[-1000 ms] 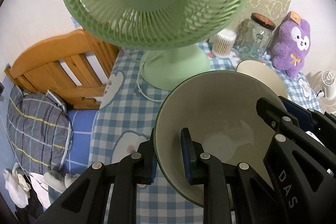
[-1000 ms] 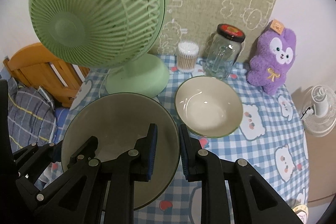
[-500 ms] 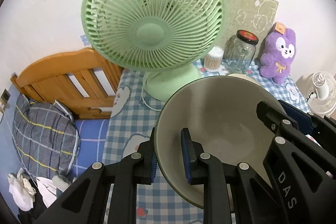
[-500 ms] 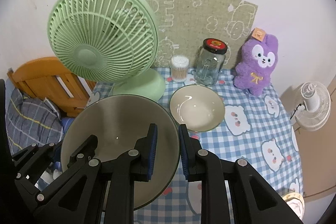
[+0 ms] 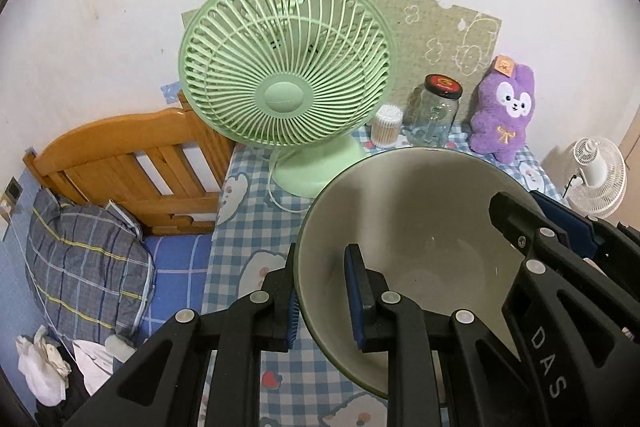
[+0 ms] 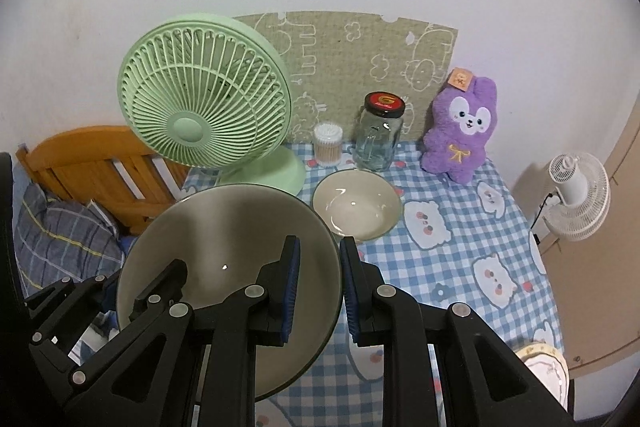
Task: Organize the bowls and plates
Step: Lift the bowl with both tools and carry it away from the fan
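Two bowls in play: the big bowl [image 6: 224,239] is up off the counter [image 6: 460,251], the small bowl [image 6: 357,205] sits on the checked cloth just in front of the jar [image 6: 378,137]. Left gripper [image 5: 322,301] pinches the big bowl's near rim, right gripper [image 6: 316,293] clamps the opposite rim, both angled downward. One green fan [image 6: 204,119], one purple plush toy [image 6: 460,131], one plate [image 6: 544,367] at the counter's edge.

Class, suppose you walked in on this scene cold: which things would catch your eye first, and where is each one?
First, the big bowl held up in the foreground, the left gripper and right gripper each clamped on opposite sides of its rim. Behind it the green fan stands at the table's back left. The purple plush rabbit sits against the wall at the back right.
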{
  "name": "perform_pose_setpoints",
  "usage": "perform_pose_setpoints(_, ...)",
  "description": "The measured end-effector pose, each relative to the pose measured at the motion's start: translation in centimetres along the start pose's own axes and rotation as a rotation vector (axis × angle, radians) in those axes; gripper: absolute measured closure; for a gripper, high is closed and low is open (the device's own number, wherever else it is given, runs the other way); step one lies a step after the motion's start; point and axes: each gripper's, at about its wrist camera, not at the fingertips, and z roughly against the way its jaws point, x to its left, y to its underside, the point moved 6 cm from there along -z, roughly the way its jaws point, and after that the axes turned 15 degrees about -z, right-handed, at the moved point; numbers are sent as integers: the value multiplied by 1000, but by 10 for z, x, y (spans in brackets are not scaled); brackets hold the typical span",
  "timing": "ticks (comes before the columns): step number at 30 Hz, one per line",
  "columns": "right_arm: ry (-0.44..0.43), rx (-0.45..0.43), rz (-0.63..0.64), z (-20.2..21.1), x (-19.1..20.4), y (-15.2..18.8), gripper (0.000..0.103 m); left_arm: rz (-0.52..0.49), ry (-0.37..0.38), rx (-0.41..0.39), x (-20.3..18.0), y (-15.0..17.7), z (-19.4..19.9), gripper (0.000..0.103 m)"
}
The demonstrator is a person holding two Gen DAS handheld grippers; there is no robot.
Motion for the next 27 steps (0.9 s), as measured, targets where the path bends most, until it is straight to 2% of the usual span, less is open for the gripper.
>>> perform_pose_setpoints(16,21,-43,3,51,-33,18,79,-37,23,-23,-32,16,41,85)
perform_pose_setpoints(27,23,-23,12,70,-72,39,79,-8,30,-7,-70,34,59,85)
